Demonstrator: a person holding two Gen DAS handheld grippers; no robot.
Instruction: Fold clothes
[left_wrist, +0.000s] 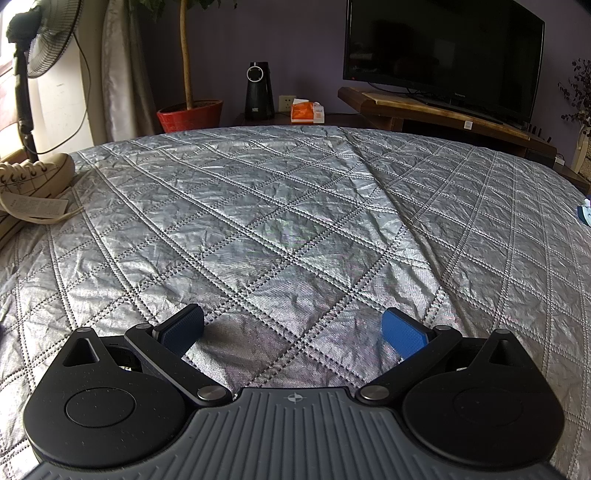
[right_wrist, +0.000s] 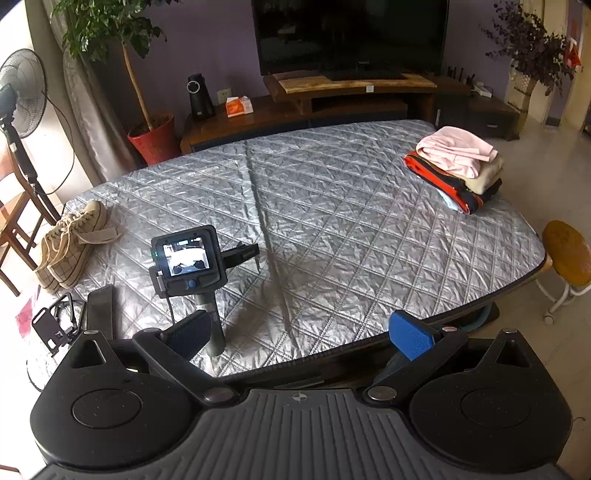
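A stack of folded clothes (right_wrist: 458, 166), pink on top over cream, dark and orange-trimmed pieces, lies at the far right of the silver quilted table (right_wrist: 332, 221). My right gripper (right_wrist: 299, 338) hovers open above the table's near edge, with nothing between its blue pads. In the right wrist view the left gripper unit (right_wrist: 188, 258) stands on the table at the left, its screen facing me. My left gripper (left_wrist: 293, 330) is open just above the quilted cover (left_wrist: 277, 221), holding nothing. A sliver of blue cloth (left_wrist: 585, 214) shows at the right edge.
A pair of beige sneakers (right_wrist: 70, 243) sits at the table's left end, also seen as a sneaker (left_wrist: 33, 177) in the left wrist view. A TV (right_wrist: 351, 33), potted plant (right_wrist: 151, 136), standing fan (right_wrist: 18, 96) and round stool (right_wrist: 567, 254) surround the table.
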